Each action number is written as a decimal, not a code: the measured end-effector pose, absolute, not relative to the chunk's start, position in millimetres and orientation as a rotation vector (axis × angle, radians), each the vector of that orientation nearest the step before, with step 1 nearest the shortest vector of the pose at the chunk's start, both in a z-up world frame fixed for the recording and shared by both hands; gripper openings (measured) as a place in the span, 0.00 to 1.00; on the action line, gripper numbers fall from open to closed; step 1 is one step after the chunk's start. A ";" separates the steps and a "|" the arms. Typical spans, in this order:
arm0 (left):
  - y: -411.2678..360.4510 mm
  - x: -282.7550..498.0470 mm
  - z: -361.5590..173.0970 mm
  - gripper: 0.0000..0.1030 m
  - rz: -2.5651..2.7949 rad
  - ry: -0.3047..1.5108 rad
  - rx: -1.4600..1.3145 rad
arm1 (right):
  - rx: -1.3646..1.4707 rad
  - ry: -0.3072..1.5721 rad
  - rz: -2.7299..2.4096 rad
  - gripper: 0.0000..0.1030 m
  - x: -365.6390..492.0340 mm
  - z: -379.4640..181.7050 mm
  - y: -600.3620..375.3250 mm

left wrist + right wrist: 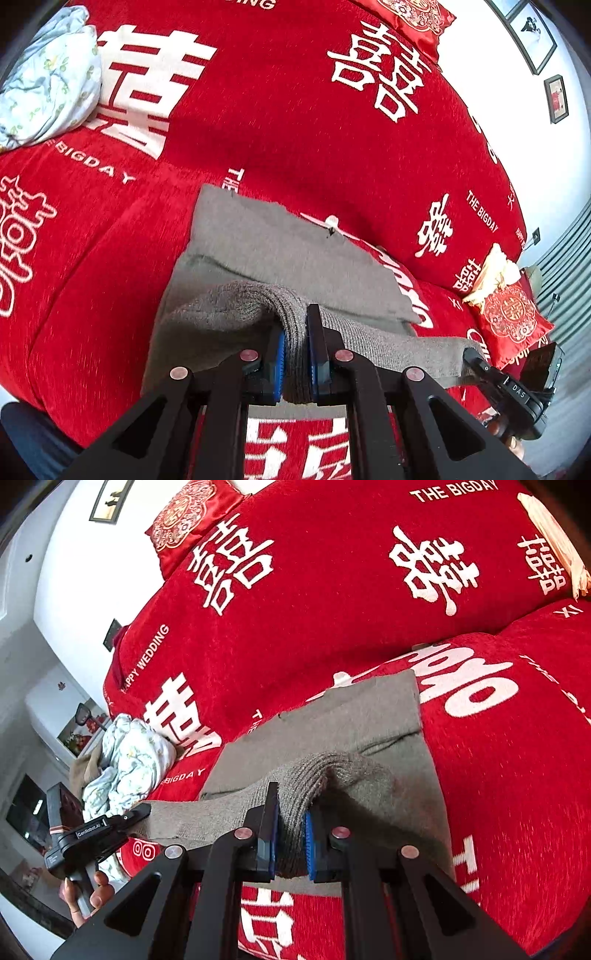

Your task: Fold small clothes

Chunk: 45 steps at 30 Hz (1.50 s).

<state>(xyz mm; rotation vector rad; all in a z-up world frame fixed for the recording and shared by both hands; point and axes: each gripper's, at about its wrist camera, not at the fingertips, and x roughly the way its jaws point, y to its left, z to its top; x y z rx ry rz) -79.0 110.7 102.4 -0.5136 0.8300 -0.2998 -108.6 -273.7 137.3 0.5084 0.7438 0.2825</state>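
Note:
A grey knitted garment (280, 254) lies on a red bedspread (295, 122), its near hem lifted off the bed. My left gripper (295, 343) is shut on the ribbed hem at its left corner, the blue pads pressed on the folded knit. In the right wrist view the same grey garment (351, 716) stretches away, and my right gripper (290, 834) is shut on the ribbed hem at the other corner. Each view shows the other gripper holding the hem: the right one (476, 360) at the lower right, the left one (140, 812) at the lower left, with a hand under it.
A crumpled pale blue floral cloth (51, 81) lies at the bed's far left, seen again as a bundle (129, 764) in the right wrist view. Red embroidered cushions (509, 314) sit at the bed's edges. Framed pictures hang on the white wall (535, 37).

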 end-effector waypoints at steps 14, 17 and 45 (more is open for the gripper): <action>106.4 -38.7 120.1 0.11 -0.305 0.808 -0.493 | 0.510 0.739 0.274 0.12 -65.3 156.4 -277.1; 107.8 -29.6 121.1 0.11 -0.301 0.814 -0.497 | 0.509 0.742 0.268 0.12 -54.1 157.6 -275.2; 98.1 38.2 120.6 0.11 -0.254 0.887 -0.451 | 0.487 0.812 0.220 0.12 15.3 154.9 -269.9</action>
